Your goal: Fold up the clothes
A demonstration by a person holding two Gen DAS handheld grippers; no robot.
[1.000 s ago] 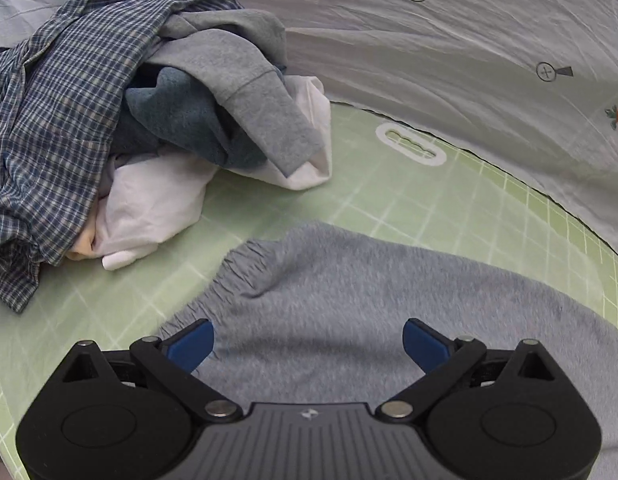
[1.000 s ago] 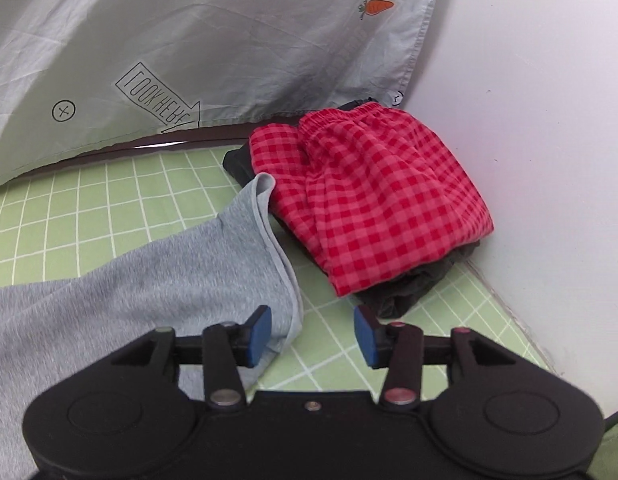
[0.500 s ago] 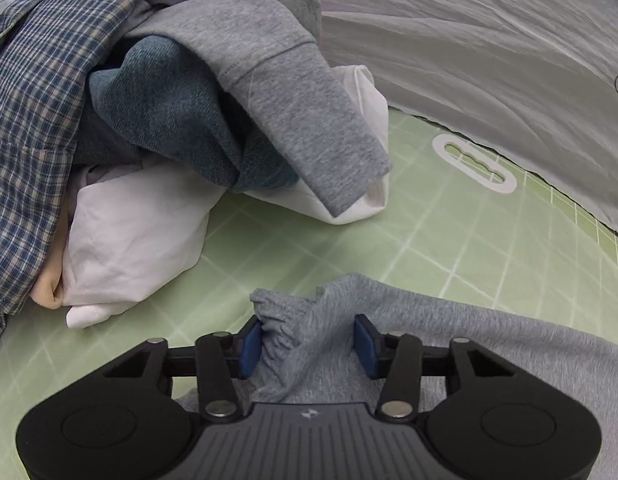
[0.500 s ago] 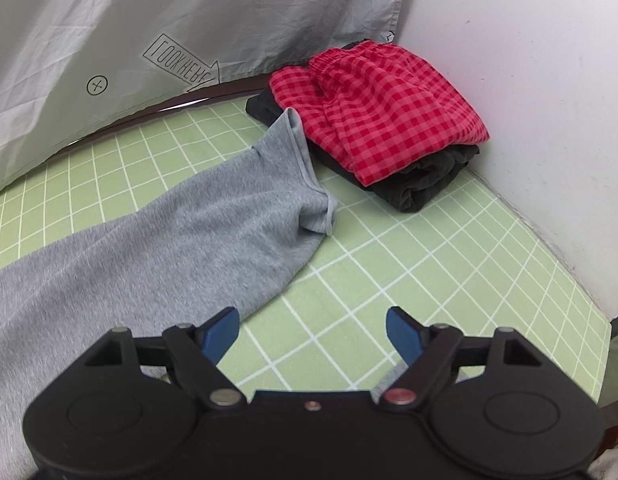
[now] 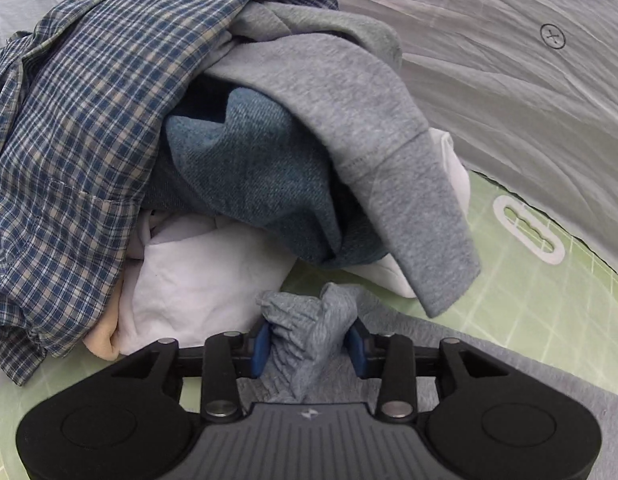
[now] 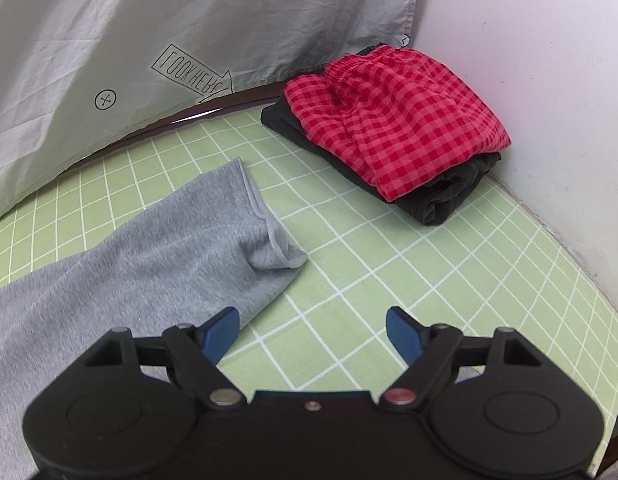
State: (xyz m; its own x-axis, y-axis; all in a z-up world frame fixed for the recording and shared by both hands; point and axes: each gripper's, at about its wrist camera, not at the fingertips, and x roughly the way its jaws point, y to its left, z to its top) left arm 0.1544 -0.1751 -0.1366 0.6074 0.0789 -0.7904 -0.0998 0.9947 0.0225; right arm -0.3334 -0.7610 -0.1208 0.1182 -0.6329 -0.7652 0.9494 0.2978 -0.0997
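Observation:
Grey sweatpants (image 6: 157,256) lie stretched across the green grid mat (image 6: 409,280). My left gripper (image 5: 309,340) is shut on their bunched elastic waistband (image 5: 309,320), lifted a little off the mat and close to the laundry pile. My right gripper (image 6: 311,330) is open and empty above the mat, just right of the pant leg's hem (image 6: 275,240), which lies slightly curled.
A pile of unfolded clothes (image 5: 189,140) fills the left wrist view: plaid shirt, grey sweater, blue knit, white cloth. Folded red checked shorts on a dark garment (image 6: 397,128) sit at the back right by the white wall. A grey sheet (image 6: 149,32) hangs behind the mat.
My left gripper closed on the waistband and carried it toward the pile. My right gripper opened, let go of the leg hem and drew back.

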